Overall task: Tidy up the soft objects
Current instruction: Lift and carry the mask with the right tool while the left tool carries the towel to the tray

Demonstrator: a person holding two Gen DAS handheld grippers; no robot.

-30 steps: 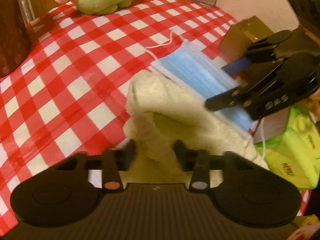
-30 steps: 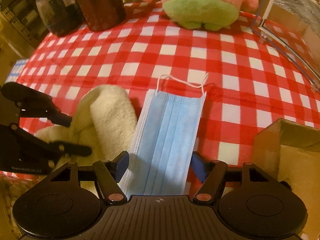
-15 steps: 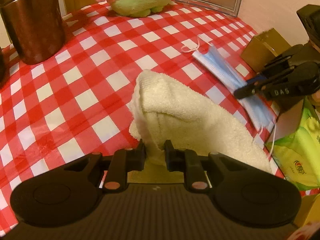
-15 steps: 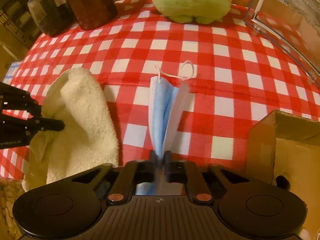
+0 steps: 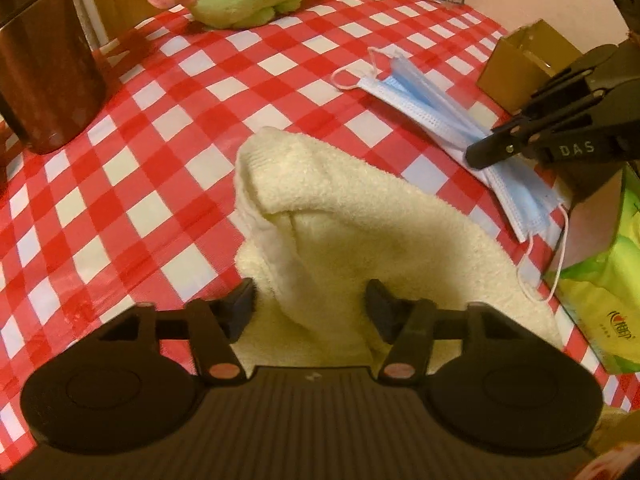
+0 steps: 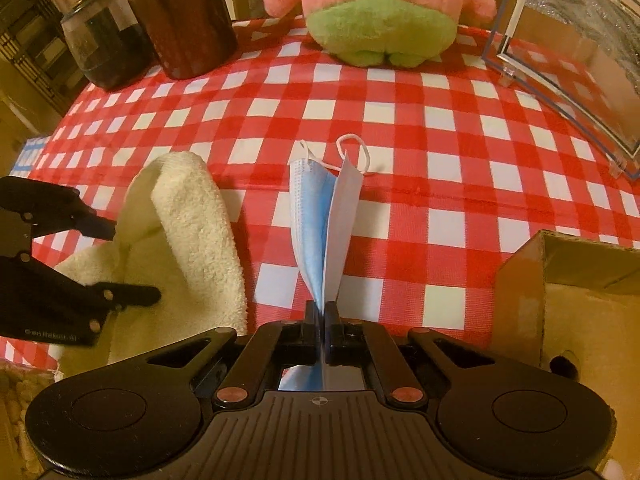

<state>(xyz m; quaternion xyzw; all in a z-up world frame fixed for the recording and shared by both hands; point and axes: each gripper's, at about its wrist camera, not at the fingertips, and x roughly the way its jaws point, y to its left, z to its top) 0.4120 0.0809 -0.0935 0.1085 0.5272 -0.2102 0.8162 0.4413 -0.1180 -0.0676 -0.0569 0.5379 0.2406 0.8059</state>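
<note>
The right tongs [image 6: 322,316] are clamped flat on the near end of the pleated blue surgical face mask [image 6: 324,216], which is pinched into a narrow fold and runs lengthwise straight away from the jaws, its white ear loops at the far end lying on the red-and-white checked tabletop [image 6: 400,128]. Just to the left of the mask lies the cream terry-cloth towel [image 5: 360,216], bunched in a hump, and the left tongs [image 5: 308,304] straddle its near end: their jaws have just been opening, and now stand partly apart with towel between them, the pads apparently no longer pressing it. The open brown cardboard box [image 6: 568,280] sits close on the mask's right, nearer the right hand than the left, so that hand looks best placed to carry the mask sideways into it. Well beyond the mask, at the far edge, sits the pink-and-green plush toy [image 6: 380,12], untouched.
</note>
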